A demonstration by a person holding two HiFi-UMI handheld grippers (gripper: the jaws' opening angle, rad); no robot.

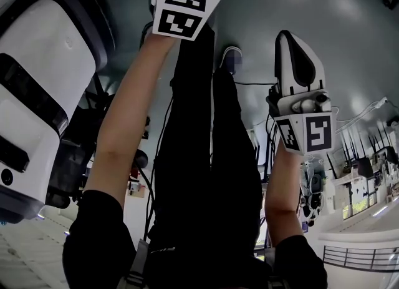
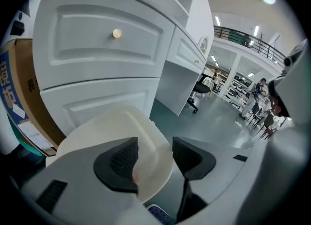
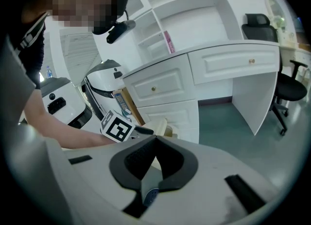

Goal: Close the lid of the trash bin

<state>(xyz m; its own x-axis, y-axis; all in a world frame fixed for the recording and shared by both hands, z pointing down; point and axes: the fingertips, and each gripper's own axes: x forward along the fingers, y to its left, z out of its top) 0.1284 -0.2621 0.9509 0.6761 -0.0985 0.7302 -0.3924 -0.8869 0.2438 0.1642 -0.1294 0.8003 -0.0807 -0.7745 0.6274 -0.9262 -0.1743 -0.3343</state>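
Note:
The trash bin's cream lid (image 2: 148, 139) stands tilted in front of a white drawer cabinet. In the left gripper view its rounded rim runs between the jaws of my left gripper (image 2: 154, 158), which is shut on it, one pad on the lid's face and the other at its edge. The right gripper view shows the same lid (image 3: 161, 124) raised, with the left gripper's marker cube (image 3: 116, 128) beside it. My right gripper (image 3: 155, 139) hangs further back and to the right, shut with nothing in it; the head view shows it (image 1: 293, 41) over the grey floor.
White drawer cabinet (image 2: 107, 54) directly behind the bin, cardboard box (image 2: 26, 88) to its left. A large white machine (image 1: 37, 94) stands at the left. A desk (image 3: 233, 63) and a black office chair (image 3: 286, 88) are at the right, over grey floor (image 3: 228, 131).

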